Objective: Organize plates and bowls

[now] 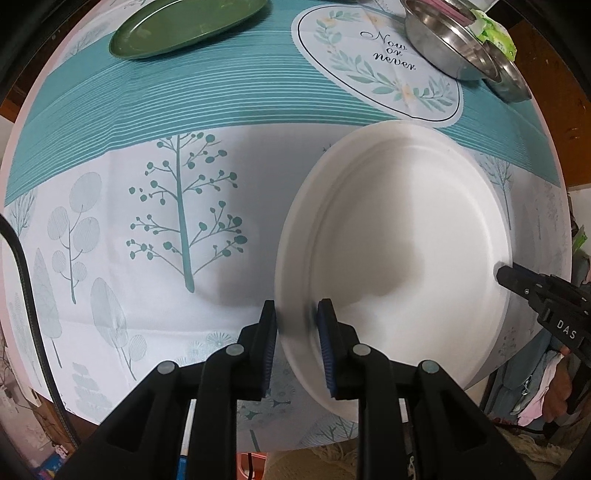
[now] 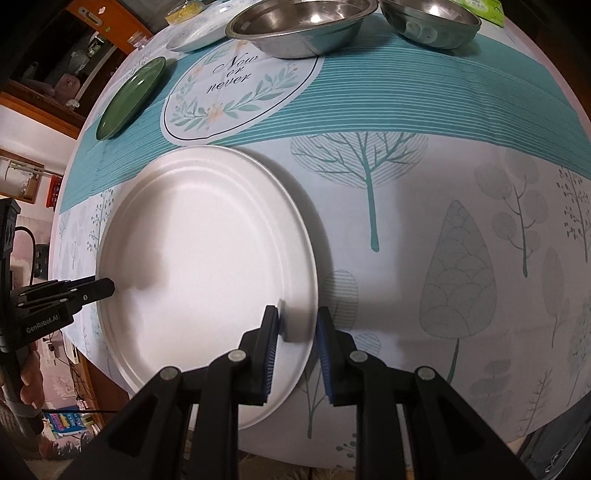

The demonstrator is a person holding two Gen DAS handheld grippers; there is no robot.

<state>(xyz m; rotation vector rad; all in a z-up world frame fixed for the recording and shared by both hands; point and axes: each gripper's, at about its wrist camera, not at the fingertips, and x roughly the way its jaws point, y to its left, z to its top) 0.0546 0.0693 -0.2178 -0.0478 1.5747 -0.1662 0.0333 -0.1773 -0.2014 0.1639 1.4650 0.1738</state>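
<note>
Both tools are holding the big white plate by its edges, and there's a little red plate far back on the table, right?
Almost. The small plate far back is green, not red, as the right wrist view shows. The left tool and right tool do grip the white plate by opposite edges.

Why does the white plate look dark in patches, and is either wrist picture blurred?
Left wrist view: grey shadow falls across the white plate behind the left tool, with slight smear at the rim there. Right wrist view: sharp, a soft shadow on the plate beside the right tool; steel bowls show glare. Both views bulge.
</note>
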